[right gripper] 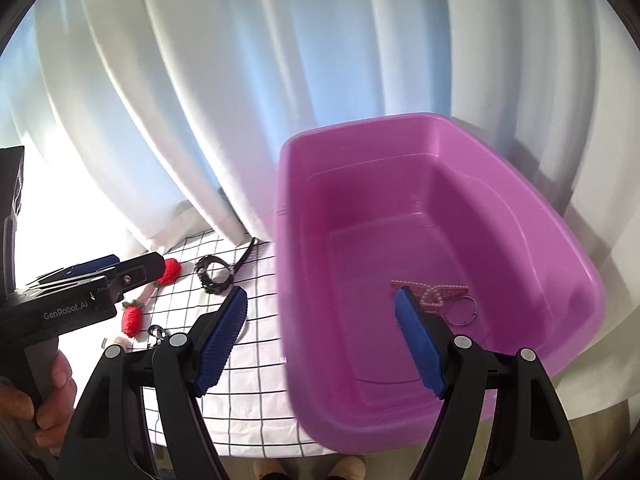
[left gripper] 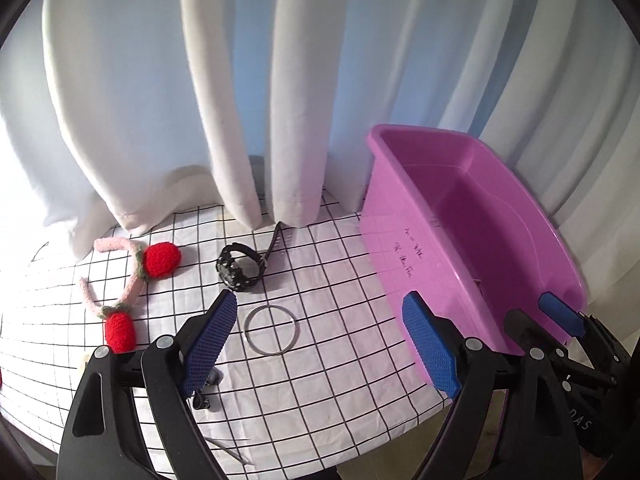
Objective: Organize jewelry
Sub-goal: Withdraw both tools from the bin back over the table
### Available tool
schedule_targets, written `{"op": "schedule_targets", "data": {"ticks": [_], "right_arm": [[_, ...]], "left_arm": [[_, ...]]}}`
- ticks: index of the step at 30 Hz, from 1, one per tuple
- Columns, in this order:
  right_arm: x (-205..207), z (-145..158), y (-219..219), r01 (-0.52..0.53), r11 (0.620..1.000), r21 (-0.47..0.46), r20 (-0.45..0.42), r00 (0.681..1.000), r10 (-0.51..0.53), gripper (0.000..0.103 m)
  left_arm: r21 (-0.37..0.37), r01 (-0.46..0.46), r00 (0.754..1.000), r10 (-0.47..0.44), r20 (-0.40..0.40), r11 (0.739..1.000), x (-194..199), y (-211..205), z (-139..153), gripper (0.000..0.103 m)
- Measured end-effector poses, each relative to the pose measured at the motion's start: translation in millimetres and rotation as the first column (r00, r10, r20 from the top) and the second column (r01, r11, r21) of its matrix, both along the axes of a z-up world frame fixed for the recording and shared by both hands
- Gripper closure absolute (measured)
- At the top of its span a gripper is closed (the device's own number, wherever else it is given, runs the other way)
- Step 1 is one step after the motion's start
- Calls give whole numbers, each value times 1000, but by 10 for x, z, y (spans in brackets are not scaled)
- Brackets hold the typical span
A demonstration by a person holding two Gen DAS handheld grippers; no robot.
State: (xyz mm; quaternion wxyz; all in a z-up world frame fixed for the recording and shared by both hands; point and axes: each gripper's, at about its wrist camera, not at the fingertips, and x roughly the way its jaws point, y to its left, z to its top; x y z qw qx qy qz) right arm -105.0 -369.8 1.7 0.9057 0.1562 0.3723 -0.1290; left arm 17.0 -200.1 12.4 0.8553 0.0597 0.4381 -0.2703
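— Left gripper (left gripper: 320,344): spread wide, empty, above silver ring (left gripper: 271,331) on checked cloth (left gripper: 340,360). Right gripper (right gripper: 320,344)?

— Likewise spread, empty, over purple bin (right gripper: 500,184). Only visible here: pearl piece (right gripper: 430,293) inside, partly hidden behind a finger.

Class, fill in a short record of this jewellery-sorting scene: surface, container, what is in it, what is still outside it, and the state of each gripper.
surface: table under a white cloth with a black grid
container: purple tub, standing on the cloth
in the tub: pearl hair clip and small metal ring
still outside: black watch, large metal ring, strawberry headband
left gripper: open, empty
right gripper: open, empty
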Motion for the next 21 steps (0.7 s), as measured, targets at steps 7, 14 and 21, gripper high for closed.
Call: {"op": "schedule_targets", "data": {"ticks": [7,14,21], "right_arm": [[204,17,331,-81,997,-8,-3,997,81,30],[317,10,722,-173,985,-13,-5,985,173,30],[420,-168,1078,-263,965,20,-34,964,263,30]], "left_arm": [[21,-84,996,84,-6,996,48,605,-46,20],[43,-216,976,216,-5,976,94,1382,-127,20],[75,-338,940,340,-17,938,125,2062,-339,19]]}}
